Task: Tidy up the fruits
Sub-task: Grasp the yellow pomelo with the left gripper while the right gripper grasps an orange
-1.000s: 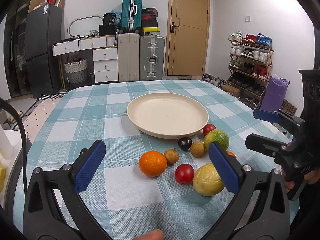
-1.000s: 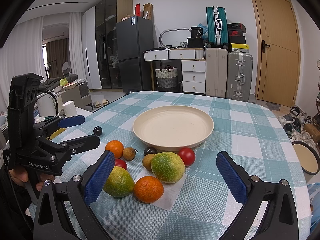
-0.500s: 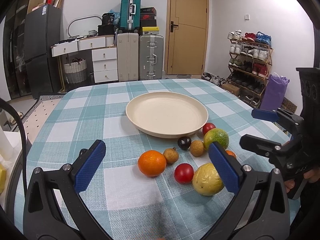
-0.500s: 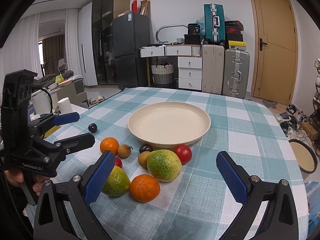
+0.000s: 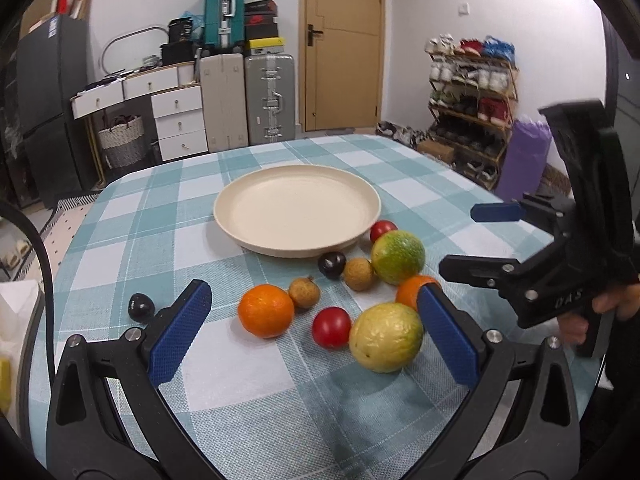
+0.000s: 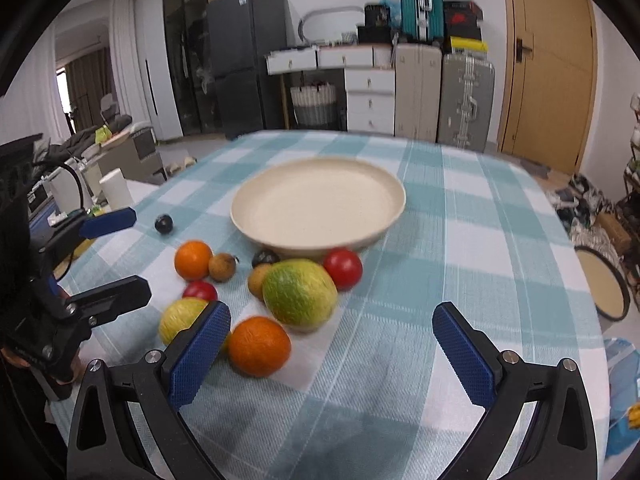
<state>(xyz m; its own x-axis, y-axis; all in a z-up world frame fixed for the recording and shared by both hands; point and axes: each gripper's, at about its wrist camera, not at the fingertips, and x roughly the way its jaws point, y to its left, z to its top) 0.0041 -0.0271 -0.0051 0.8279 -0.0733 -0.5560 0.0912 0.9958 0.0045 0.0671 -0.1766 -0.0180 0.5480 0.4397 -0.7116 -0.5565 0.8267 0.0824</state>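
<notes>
A cream plate (image 5: pixel 296 204) stands mid-table on the teal checked cloth, with nothing on it. Just in front of it lies a cluster of fruit: an orange (image 5: pixel 266 311), a red tomato (image 5: pixel 331 327), a yellow fruit (image 5: pixel 386 337), a large green-orange fruit (image 6: pixel 299 292), a second orange (image 6: pixel 259 346), two brown longans and a dark plum (image 5: pixel 331 265). Another dark plum (image 5: pixel 141 307) lies alone to the left. My left gripper (image 5: pixel 312 312) hangs open over the near fruits. My right gripper (image 6: pixel 330 320) is open beside the green-orange fruit; it holds nothing.
Suitcases (image 5: pixel 248 96), white drawers and a wooden door (image 5: pixel 344 48) stand behind the table. A shoe rack (image 5: pixel 472 92) is at the right, a dark fridge (image 6: pixel 240 80) at the left. A round tray (image 6: pixel 604 284) lies below the table's right edge.
Both grippers have moved in closer to the fruit cluster and stay open. The lone dark plum has come into the left wrist view. No fruit has shifted.
</notes>
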